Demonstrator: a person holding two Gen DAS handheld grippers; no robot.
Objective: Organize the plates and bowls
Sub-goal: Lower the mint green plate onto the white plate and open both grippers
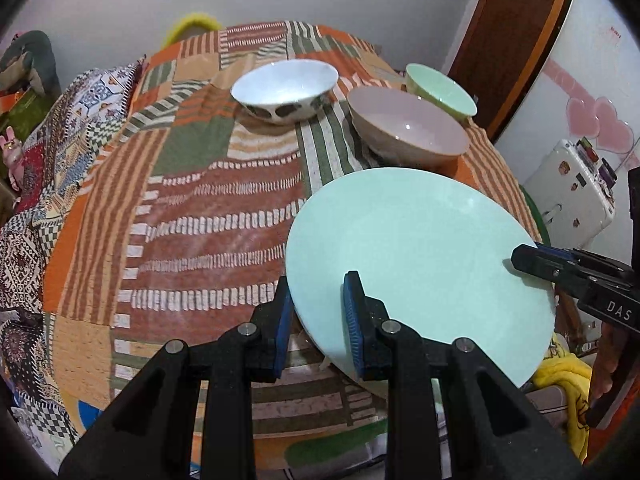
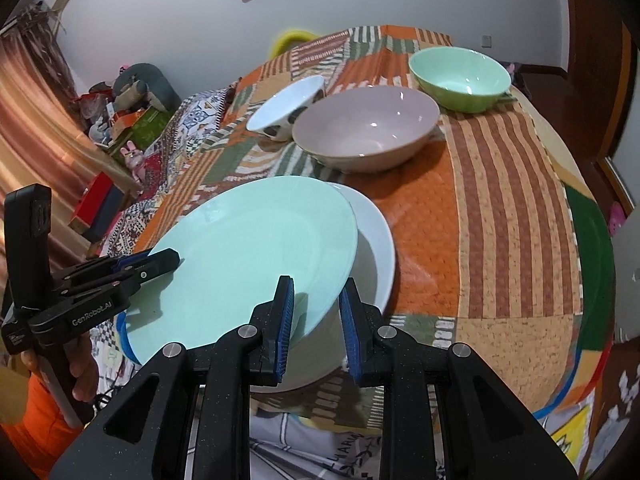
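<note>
"GenRobot.AI" on left claw
</note>
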